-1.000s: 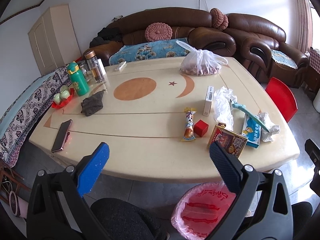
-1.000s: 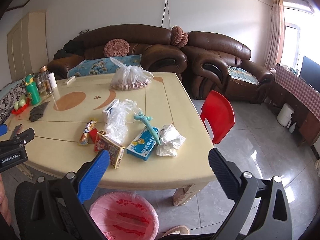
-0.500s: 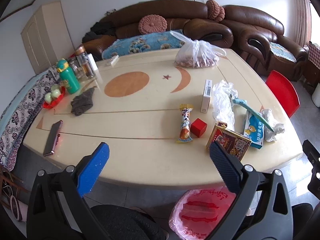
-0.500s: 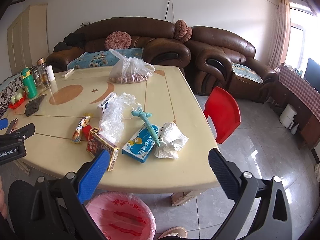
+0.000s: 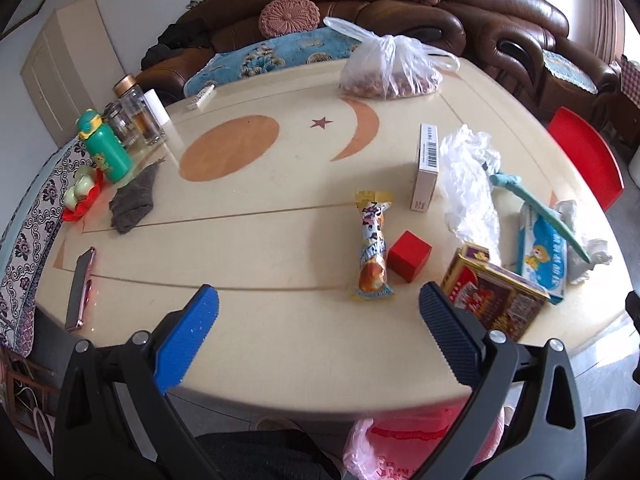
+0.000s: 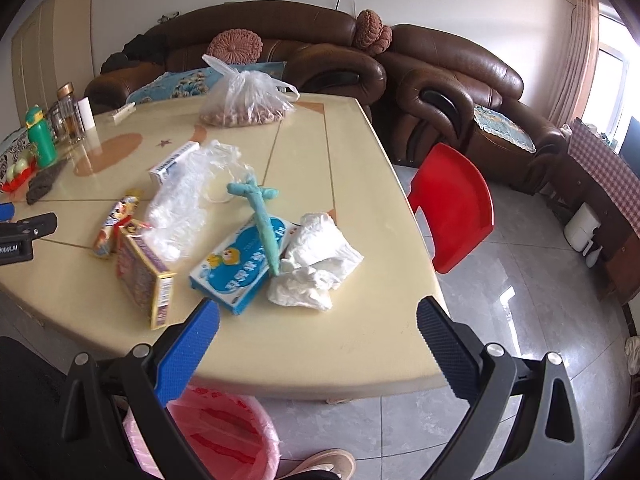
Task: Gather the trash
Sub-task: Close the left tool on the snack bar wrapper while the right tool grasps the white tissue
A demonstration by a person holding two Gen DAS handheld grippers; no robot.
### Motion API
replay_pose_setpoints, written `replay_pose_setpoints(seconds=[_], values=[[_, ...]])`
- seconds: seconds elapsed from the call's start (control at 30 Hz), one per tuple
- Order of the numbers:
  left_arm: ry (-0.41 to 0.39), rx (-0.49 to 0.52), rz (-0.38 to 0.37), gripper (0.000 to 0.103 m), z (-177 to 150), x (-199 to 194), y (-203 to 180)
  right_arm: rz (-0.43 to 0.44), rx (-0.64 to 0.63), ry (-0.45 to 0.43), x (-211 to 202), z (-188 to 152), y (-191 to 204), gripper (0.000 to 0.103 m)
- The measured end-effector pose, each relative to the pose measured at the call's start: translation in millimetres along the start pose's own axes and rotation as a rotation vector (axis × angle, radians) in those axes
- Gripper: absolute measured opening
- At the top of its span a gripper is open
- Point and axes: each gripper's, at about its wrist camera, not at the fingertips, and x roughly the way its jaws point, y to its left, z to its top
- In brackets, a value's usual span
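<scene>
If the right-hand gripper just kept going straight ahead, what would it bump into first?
Probably the crumpled white tissue, lying straight ahead of the open right gripper beside the blue box. Depth is unclear, so it might pass above.

Near the front edge of the tabletop [image 5: 248, 344], a snack wrapper [image 5: 373, 252] lies lengthwise with a small cube [image 5: 409, 255] just beside it on the right. Right of the cube lies a printed carton [image 5: 494, 290], and behind that a crumpled plastic bag [image 5: 472, 188]. A slim box [image 5: 426, 166] lies left of that bag. A tissue pack [image 6: 242, 266] sits right of the carton, with a twisted strip [image 6: 260, 216] lying across it and crumpled tissue [image 6: 316, 268] touching its right side. A tied bag [image 5: 390, 68] rests at the far edge. A phone [image 5: 80, 288], a cloth [image 5: 134, 200] and bottles [image 5: 120, 136] occupy the left side. A lined bin [image 6: 224, 436] stands on the floor below the near edge.
</scene>
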Motion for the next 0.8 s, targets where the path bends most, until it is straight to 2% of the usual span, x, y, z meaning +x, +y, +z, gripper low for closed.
replay_pose_setpoints(seconds=[0.2,0.33,0.53,0.7,0.8], values=[[0.034,0.030,-0.016,0.098,6.6,26.1,-8.1,0.055,-0.057,0.032,27.7,7.2,-1.8,0.097],[0.048,0.059,-0.019,0.098,3.7,40.5,-12.5,0.046,-0.081,0.047,45.4,5.6,-2.5,0.097],[0.045,0.109,-0.015,0.098,2.8,57.3,-17.3,0.069,-0.034,0.074,68.3,-3.0,-6.4,0.097],[0.093,0.102,-0.068,0.098,3.5,78.0,-16.5,0.077,-0.006,0.089,85.5,-7.1,-5.5,0.096],[0.112,0.116,-0.074,0.098,1.8,86.5,-18.7,0.069,-0.003,0.098,93.9,-9.6,-5.3,0.096]])
